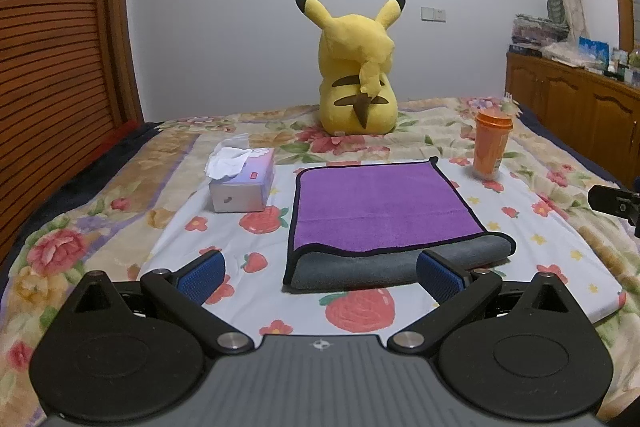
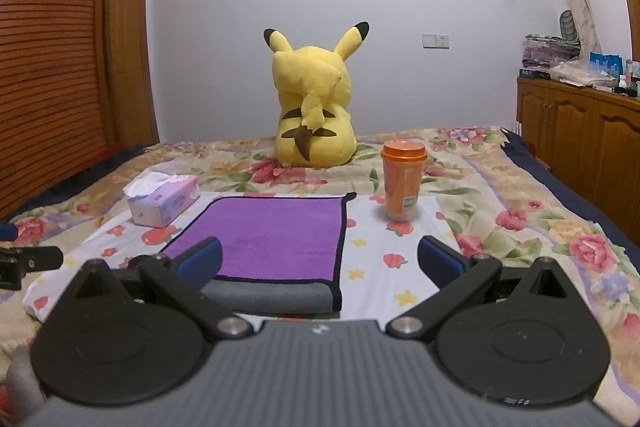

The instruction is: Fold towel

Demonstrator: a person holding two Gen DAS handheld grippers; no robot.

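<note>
- Between the spread fingers of the left gripper (image 1: 320,277) lies the near folded edge of the towel (image 1: 376,211); these fingers hold nothing.
- Likewise, the right gripper (image 2: 320,261) is wide open and empty, over the towel's near right corner.
- Purple side up, grey at the fold, the towel lies flat on the strawberry-print mat (image 1: 560,251) on the bed (image 1: 80,219).
- A second fold seems next: pinch both layers at the near corners and carry them evenly.
- Keep clear of the tissue box (image 1: 242,183) and orange cup (image 1: 491,145).
</note>
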